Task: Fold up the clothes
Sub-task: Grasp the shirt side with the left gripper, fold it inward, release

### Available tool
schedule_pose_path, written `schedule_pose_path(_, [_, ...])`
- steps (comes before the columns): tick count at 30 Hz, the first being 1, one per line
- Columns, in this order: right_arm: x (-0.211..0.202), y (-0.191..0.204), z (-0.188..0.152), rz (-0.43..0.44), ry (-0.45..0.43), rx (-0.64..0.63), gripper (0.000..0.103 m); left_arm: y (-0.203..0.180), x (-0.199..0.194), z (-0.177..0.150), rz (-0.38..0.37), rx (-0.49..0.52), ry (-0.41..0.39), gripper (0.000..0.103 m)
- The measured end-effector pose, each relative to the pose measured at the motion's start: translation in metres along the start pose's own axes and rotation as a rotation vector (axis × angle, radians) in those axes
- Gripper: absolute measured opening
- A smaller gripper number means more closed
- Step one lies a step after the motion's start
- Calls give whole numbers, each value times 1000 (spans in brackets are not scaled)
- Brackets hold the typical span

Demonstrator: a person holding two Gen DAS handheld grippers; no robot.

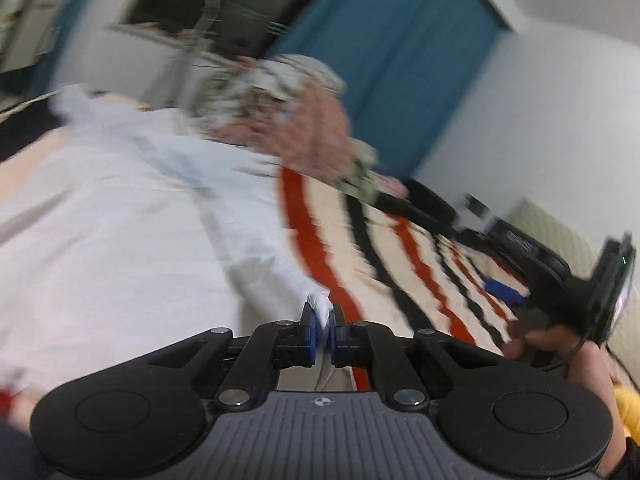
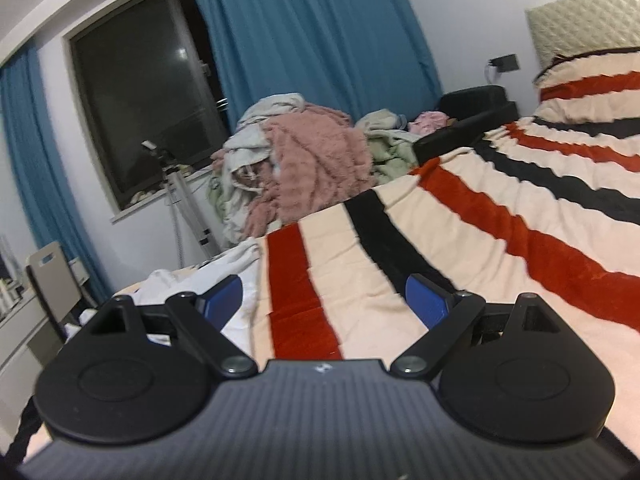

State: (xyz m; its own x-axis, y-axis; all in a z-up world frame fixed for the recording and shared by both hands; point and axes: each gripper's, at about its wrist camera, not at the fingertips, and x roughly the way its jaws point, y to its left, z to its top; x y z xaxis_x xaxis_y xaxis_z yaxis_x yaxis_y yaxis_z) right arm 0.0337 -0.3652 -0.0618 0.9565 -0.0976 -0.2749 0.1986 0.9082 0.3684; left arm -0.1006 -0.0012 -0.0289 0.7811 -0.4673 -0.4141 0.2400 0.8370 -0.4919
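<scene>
A white garment lies spread on the striped bed; the left wrist view is blurred. My left gripper is shut on a corner of the white garment, pinched between its blue pads. The right gripper, held in a hand, shows at the right edge of that view. In the right wrist view my right gripper is open and empty above the blanket, and part of the white garment lies behind its left finger.
The bed carries a cream blanket with red and black stripes. A pile of pink, white and green clothes sits beyond the bed's far edge by the blue curtain. A chair stands at left.
</scene>
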Motion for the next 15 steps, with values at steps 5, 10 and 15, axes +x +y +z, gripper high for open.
schedule_pose_path(5, [3,20,-9,42,47,-52,90,41,-10,-10,202,-104,106,5])
schedule_pose_path(10, [3,39,-18,76,67,-113,90,50,-2,-9,256,-97,180,10])
schedule_pose_path(15, [5,44,-22,85,86,-126,90,44,1,-11,287,-68,185,45])
